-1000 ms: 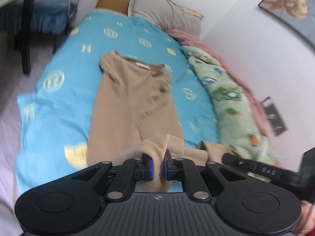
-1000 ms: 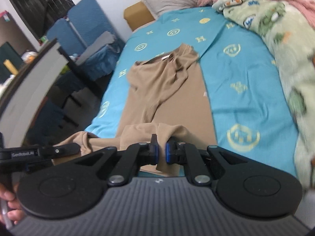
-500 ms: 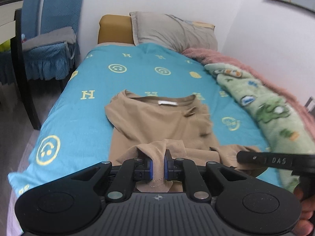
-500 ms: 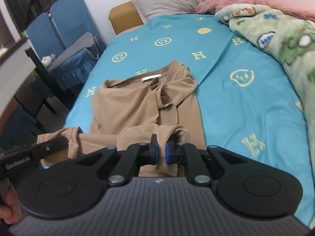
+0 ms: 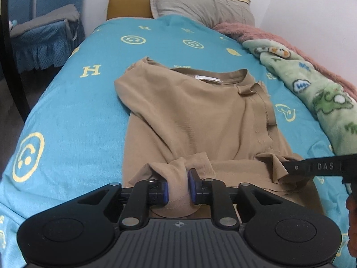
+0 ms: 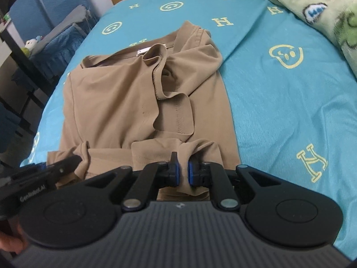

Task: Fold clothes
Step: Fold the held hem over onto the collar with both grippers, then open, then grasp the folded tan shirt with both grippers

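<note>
A tan T-shirt point(image 5: 196, 116) lies on the blue bedsheet, collar toward the pillow, both sleeves folded inward. Its bottom hem is lifted and bunched near me. My left gripper point(image 5: 177, 187) is shut on the hem's left part, cloth pinched between the blue pads. My right gripper point(image 6: 182, 172) is shut on the hem's right part of the same T-shirt point(image 6: 125, 98). The right gripper's finger point(image 5: 316, 167) shows at the right of the left wrist view, and the left gripper's finger point(image 6: 53, 169) at the left of the right wrist view.
The blue bedsheet point(image 5: 73, 116) with yellow smileys covers the bed. A grey pillow point(image 5: 200, 2) lies at the head. A green patterned blanket point(image 5: 316, 93) and pink blanket point(image 5: 256, 33) run along the wall side. Blue chairs point(image 6: 46, 11) and a dark table leg point(image 5: 11, 67) stand left of the bed.
Both grippers, still holding the hem, have carried it forward over the shirt toward the collar and lower to the bed. The shirt body now looks shorter and closer.
</note>
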Tool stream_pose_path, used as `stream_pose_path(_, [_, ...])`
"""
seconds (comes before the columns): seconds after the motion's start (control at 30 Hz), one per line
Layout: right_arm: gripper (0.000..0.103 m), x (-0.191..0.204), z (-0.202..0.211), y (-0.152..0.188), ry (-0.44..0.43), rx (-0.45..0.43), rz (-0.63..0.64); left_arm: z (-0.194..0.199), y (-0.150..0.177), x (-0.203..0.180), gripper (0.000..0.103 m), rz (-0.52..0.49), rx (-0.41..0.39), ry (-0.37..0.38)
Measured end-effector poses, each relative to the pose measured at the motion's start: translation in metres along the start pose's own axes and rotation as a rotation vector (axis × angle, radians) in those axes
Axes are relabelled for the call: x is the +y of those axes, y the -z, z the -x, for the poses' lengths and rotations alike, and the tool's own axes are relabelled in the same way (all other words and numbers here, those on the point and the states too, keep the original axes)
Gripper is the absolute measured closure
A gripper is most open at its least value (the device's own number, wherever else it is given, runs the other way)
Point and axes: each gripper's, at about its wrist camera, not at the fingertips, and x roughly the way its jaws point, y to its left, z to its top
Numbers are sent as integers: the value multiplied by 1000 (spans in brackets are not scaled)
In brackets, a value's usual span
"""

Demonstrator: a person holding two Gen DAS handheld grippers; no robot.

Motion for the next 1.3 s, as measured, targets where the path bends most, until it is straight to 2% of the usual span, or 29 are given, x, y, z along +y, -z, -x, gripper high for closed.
stream_pose_path(0.03, [89, 0, 5, 1, -9, -12, -5, 2, 0, -1, 66, -10, -1, 1])
stream_pose_path(0.1, [88, 0, 16, 3, -26, -35, -14, 13, 4, -6, 51, -35, -14, -13])
stream_pose_path(0.13, [85, 0, 21, 4, -35, -47, -19, 20, 6, -10, 36, -49, -27, -30])
stream_pose_path(0.2, [65, 0, 32, 6, -52, -71, -28, 39, 13, -19, 20, -103, -77, -92])
stream_pose_path(0.23, [43, 0, 38, 7, -60, -83, -33, 50, 17, -23, 20, -130, -105, -116])
stream_pose_path(0.3, [23, 0, 48, 9, -78, -106, -42, 67, 21, -29, 19, -151, -133, -126])
stream_pose_path(0.33, [20, 1, 55, 10, -85, -121, -42, 76, 22, -30, 19, -142, -144, -129])
stream_pose_path(0.5, [20, 15, 111, 27, -116, -224, 47, 121, 27, -42, 9, -126, -218, -131])
stream_pose_path(0.67, [20, 17, 150, 50, -118, -300, 87, 158, 45, -51, 6, -139, -273, -136])
stream_pose_path(0.87, [20, 22, 177, 65, -92, -353, 112, 180, 66, -57, 6, -158, -271, -152])
stream_pose_path(1.03, [20, 26, 186, 78, -60, -382, 146, 197, 71, -60, 5, -146, -311, -142])
stream_pose_path(1.17, [20, 25, 187, 81, -58, -365, 131, 201, 76, -56, 5, -121, -302, -123])
stream_pose_path(1.23, [20, 23, 187, 82, -61, -356, 108, 198, 77, -50, 5, -71, -261, -71])
stream_pose_path(1.3, [20, 16, 186, 81, -79, -341, 49, 192, 77, -40, 5, 22, -201, 8])
